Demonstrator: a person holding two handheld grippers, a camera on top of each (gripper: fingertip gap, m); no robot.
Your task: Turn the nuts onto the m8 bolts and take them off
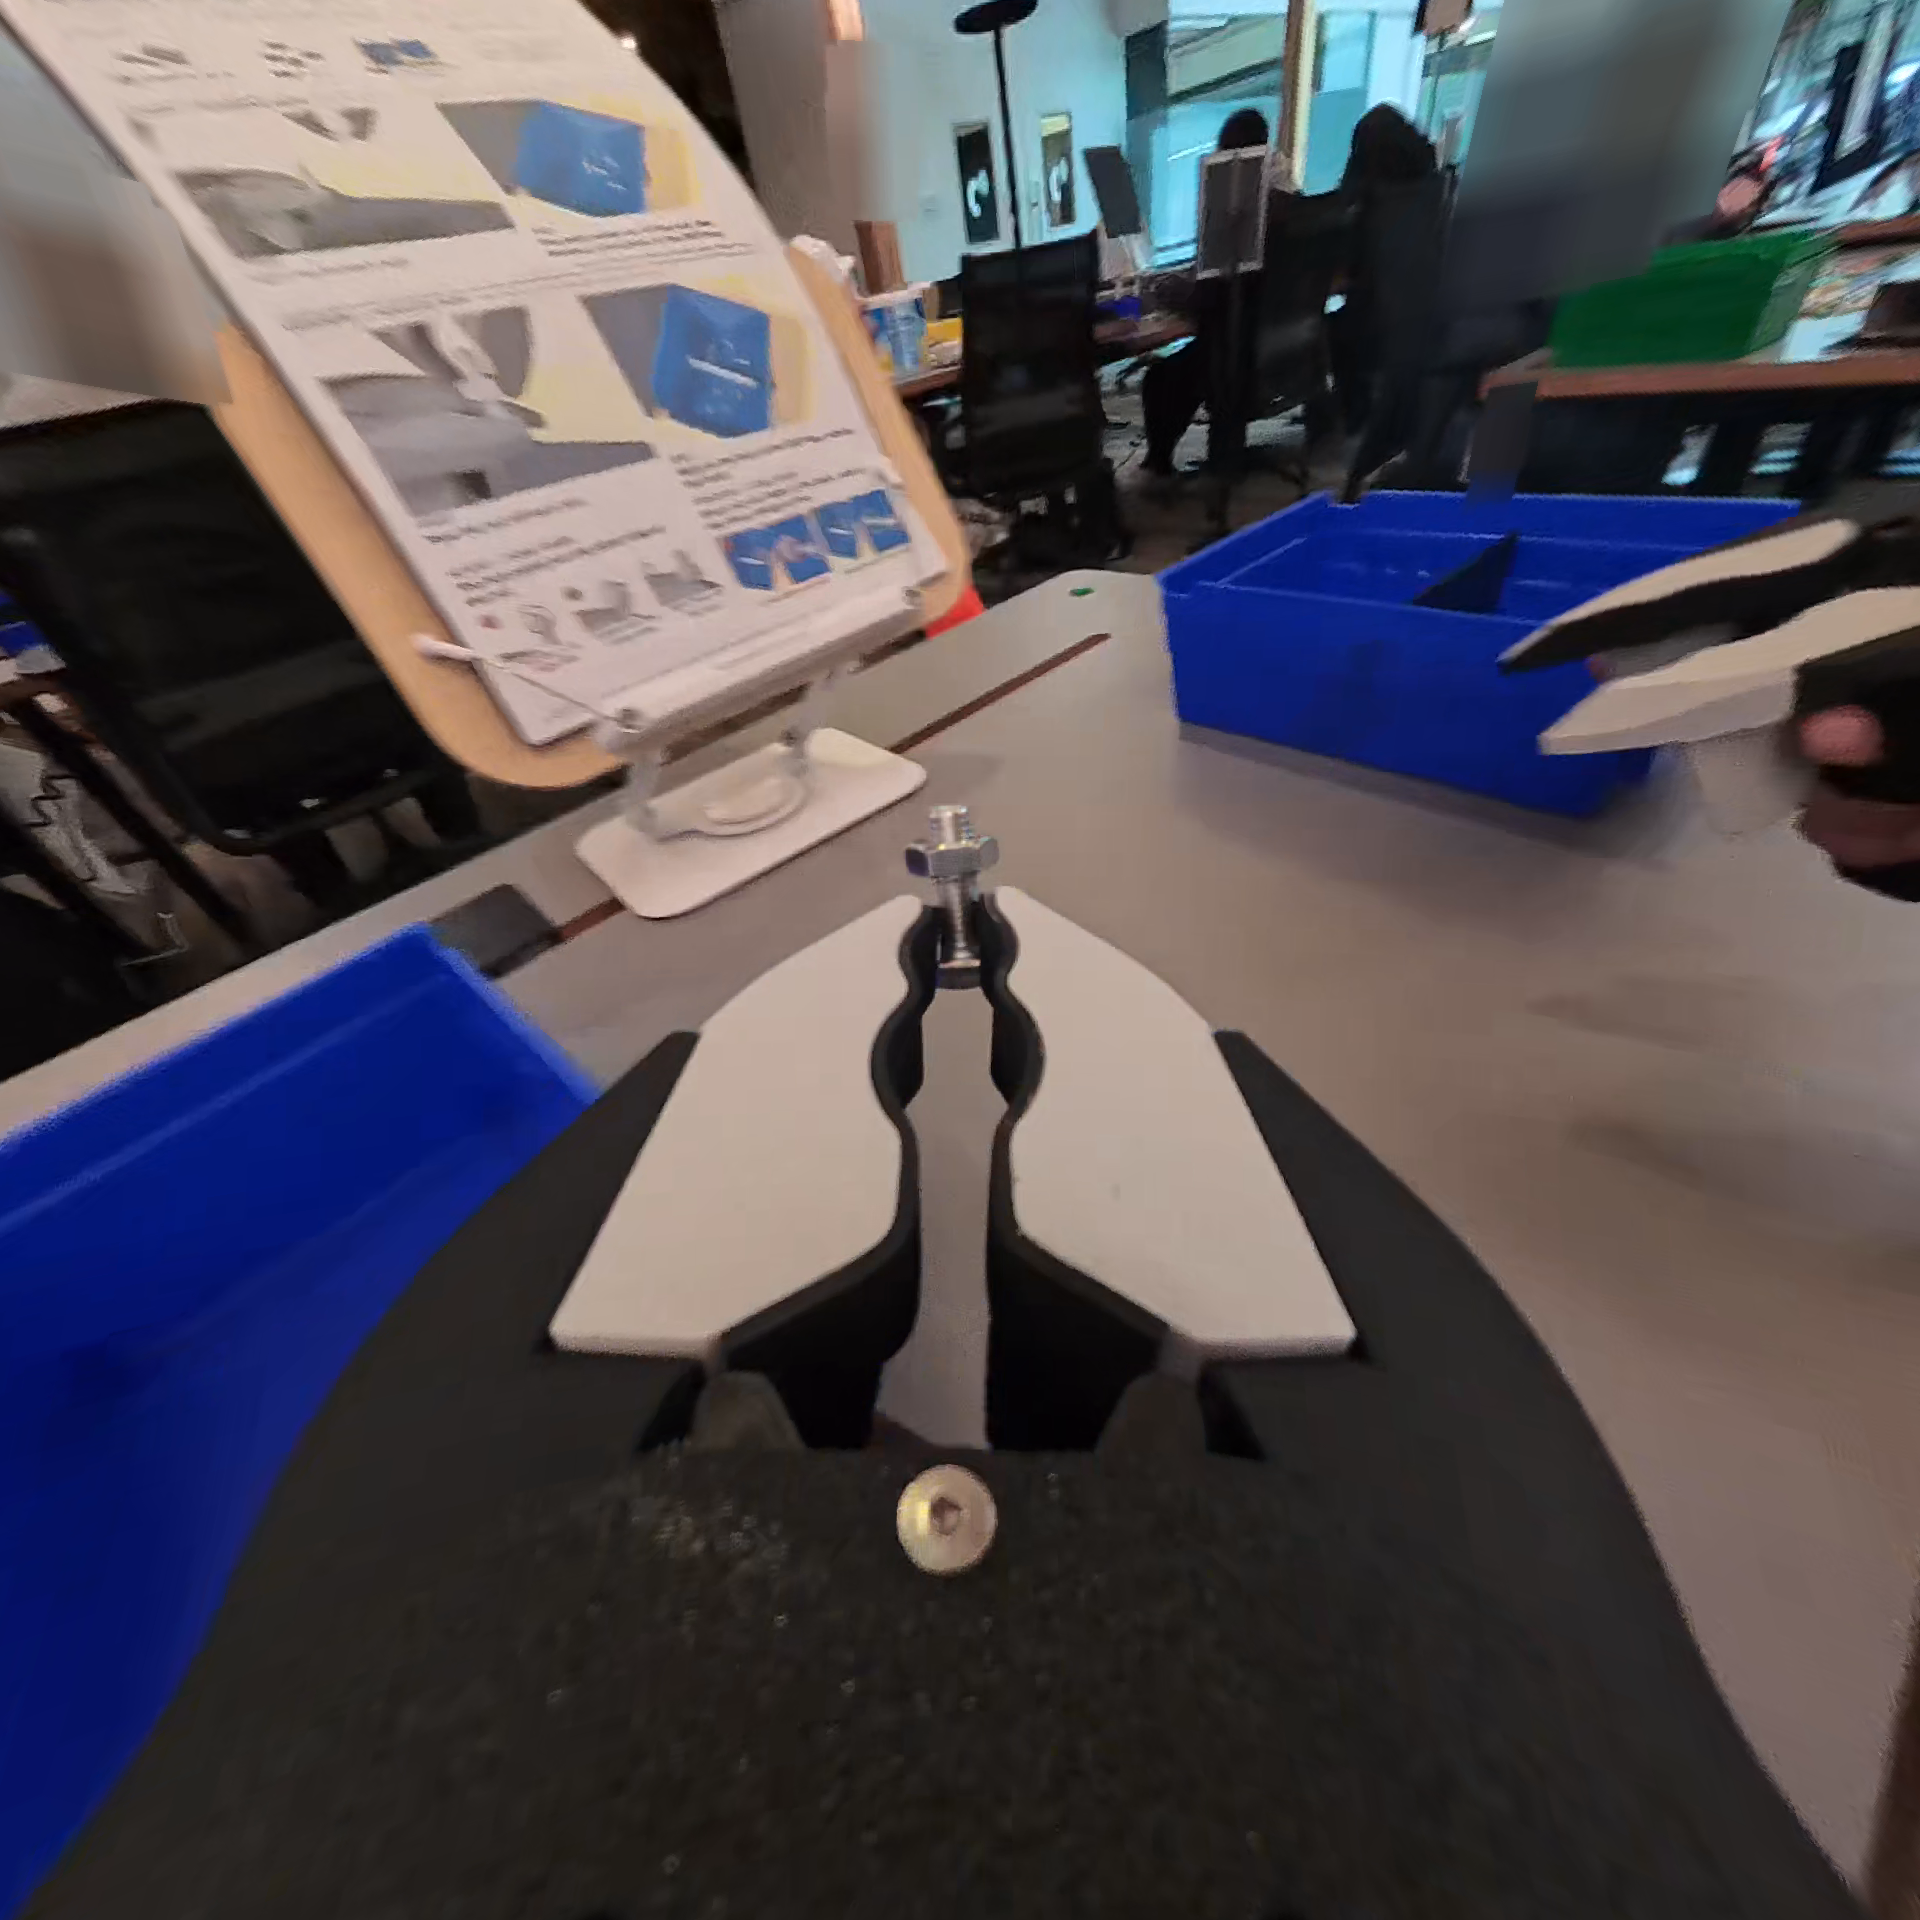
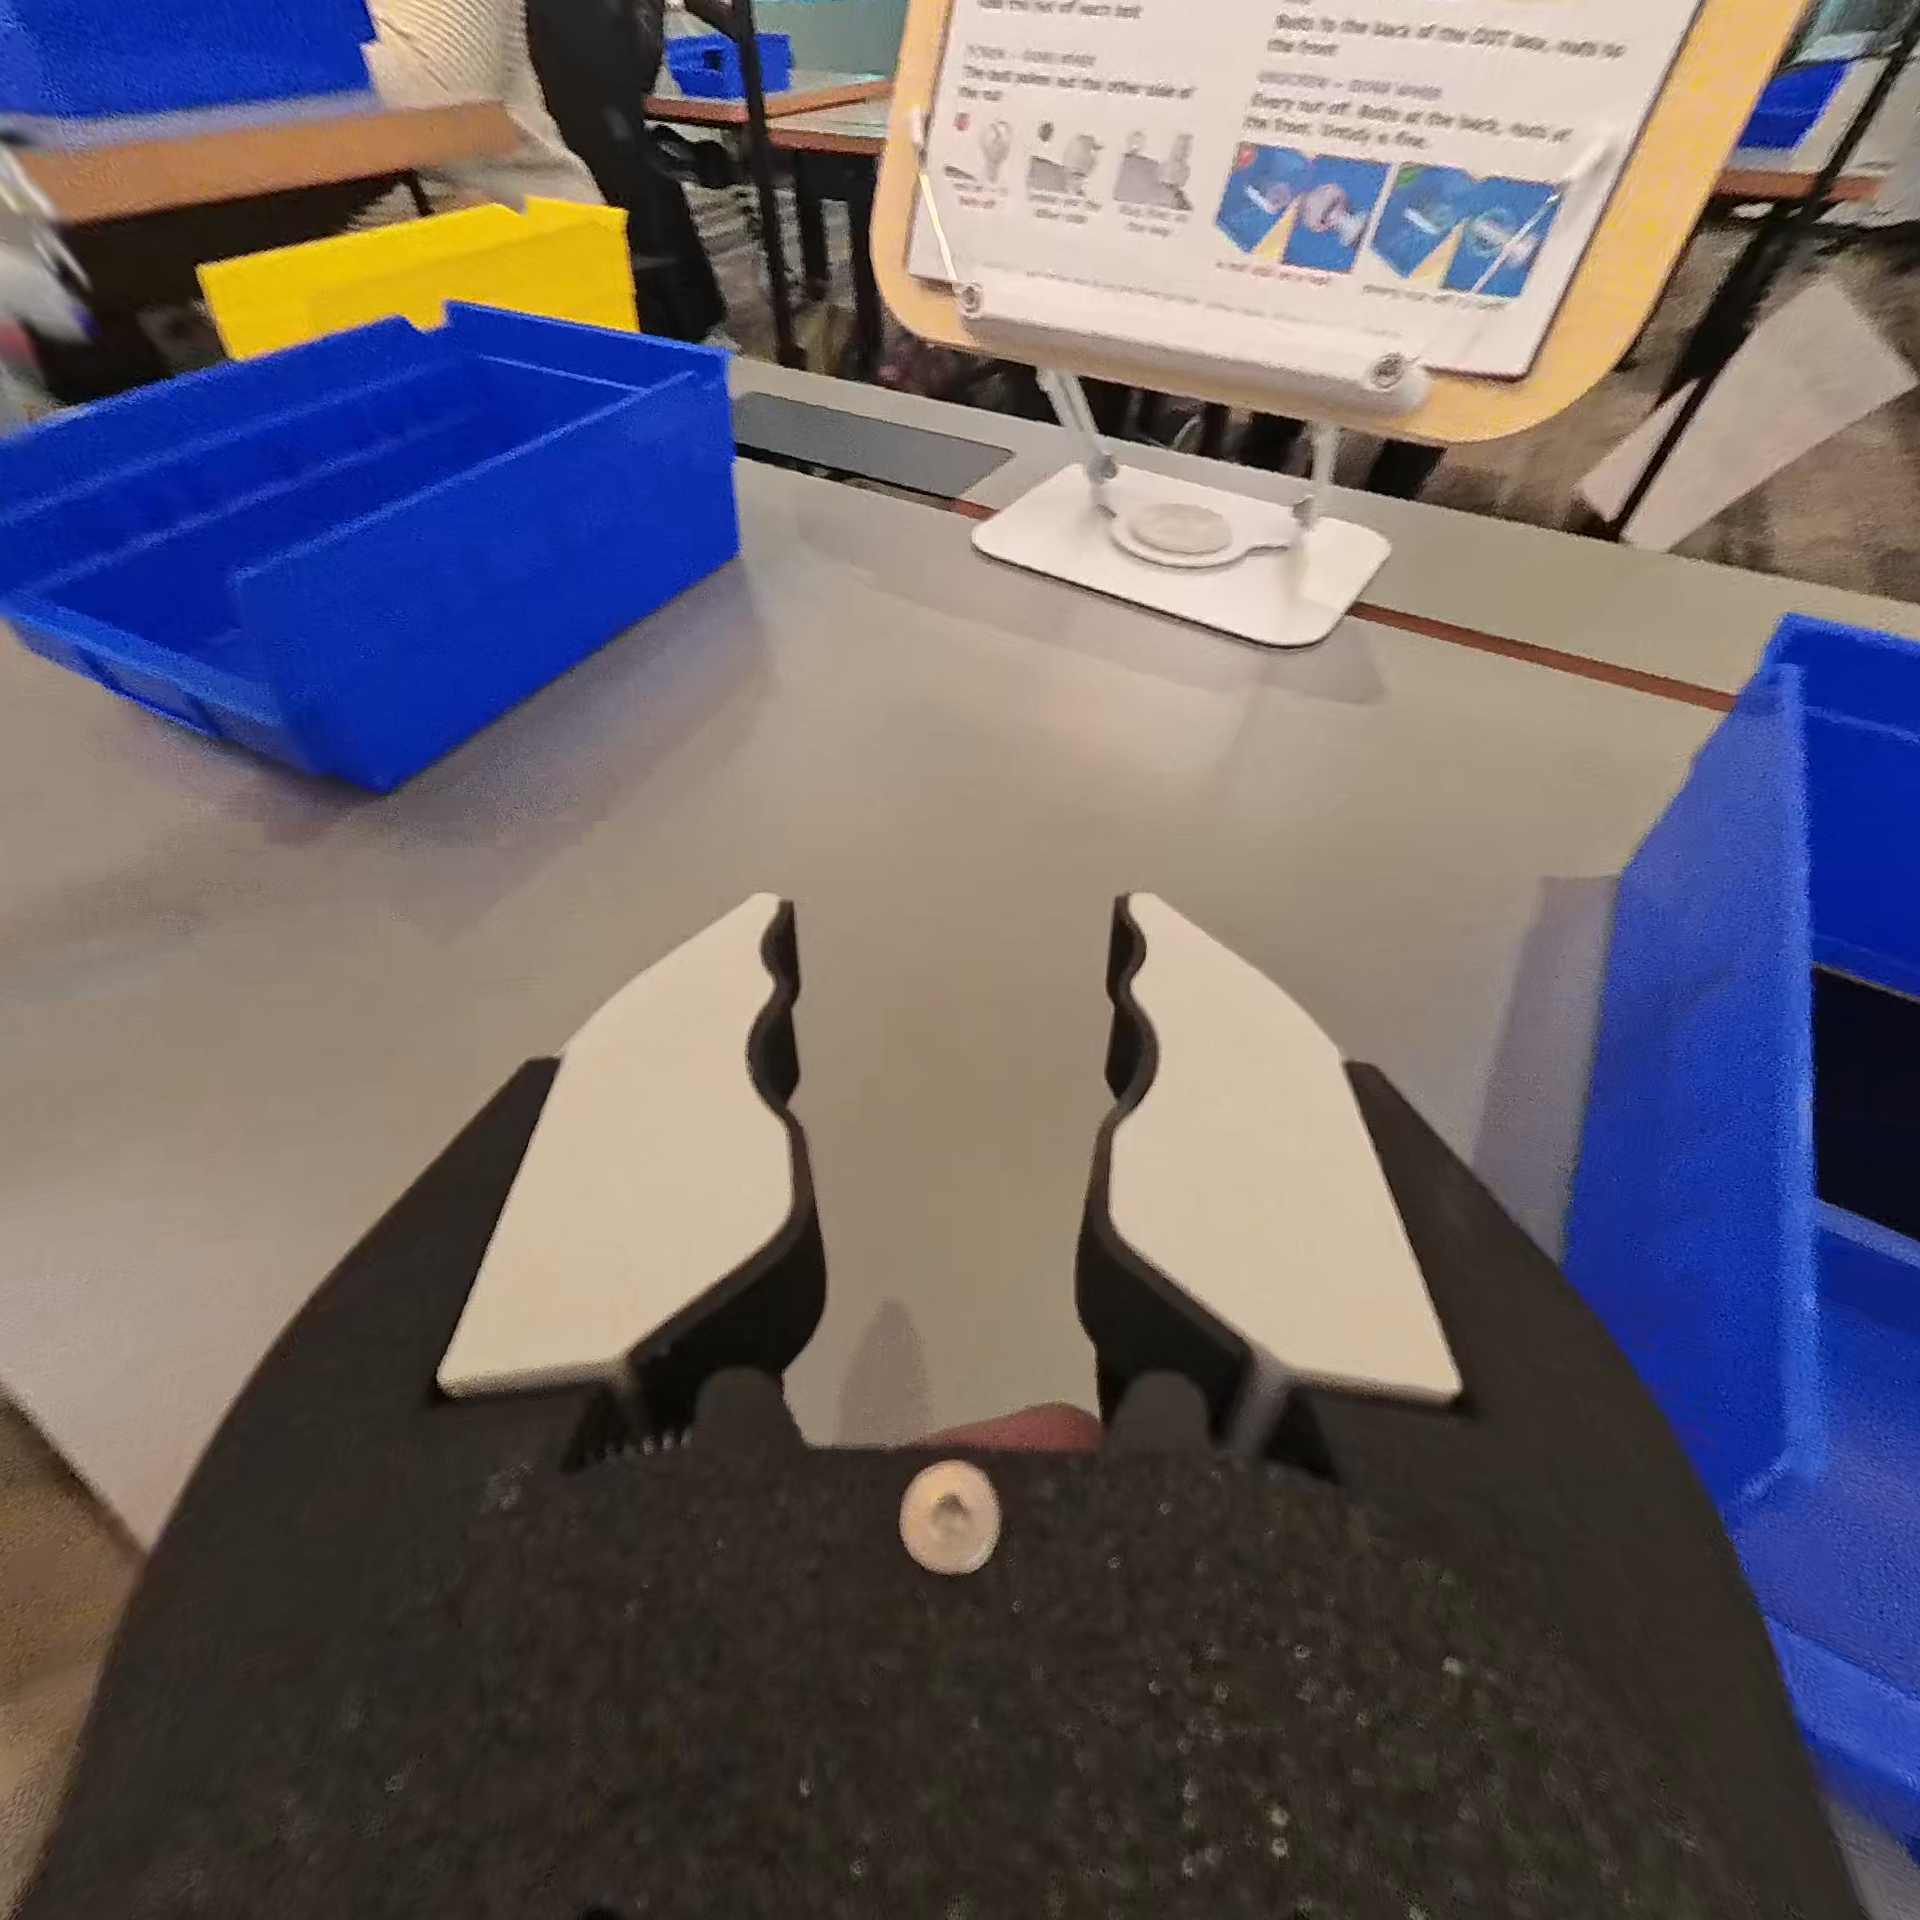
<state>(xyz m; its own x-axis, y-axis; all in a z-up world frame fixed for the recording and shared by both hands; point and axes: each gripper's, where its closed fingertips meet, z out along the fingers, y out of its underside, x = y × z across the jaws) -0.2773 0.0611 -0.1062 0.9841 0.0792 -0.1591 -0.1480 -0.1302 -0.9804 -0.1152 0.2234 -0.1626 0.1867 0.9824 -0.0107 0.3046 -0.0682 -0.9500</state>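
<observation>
My left gripper (image 1: 956, 920) is shut on a silver bolt (image 1: 954, 935), held upright by its lower end between the fingertips. A hex nut (image 1: 951, 858) sits on the bolt's thread near the top, above the fingertips. My right gripper (image 2: 951, 914) is open and empty above the grey table (image 2: 935, 748). It also shows in the left wrist view (image 1: 1558, 691) at the far right, blurred, open, in front of a blue bin (image 1: 1382, 665), with a hand behind it.
A blue bin (image 1: 208, 1195) lies close at the left of the left gripper. In the right wrist view a blue bin (image 2: 416, 561) stands at the left and another (image 2: 1766, 1143) at the right. An instruction sheet on a stand (image 2: 1184, 540) is at the table's back edge. One gripper's finger ends stand about 25 cm off the other's.
</observation>
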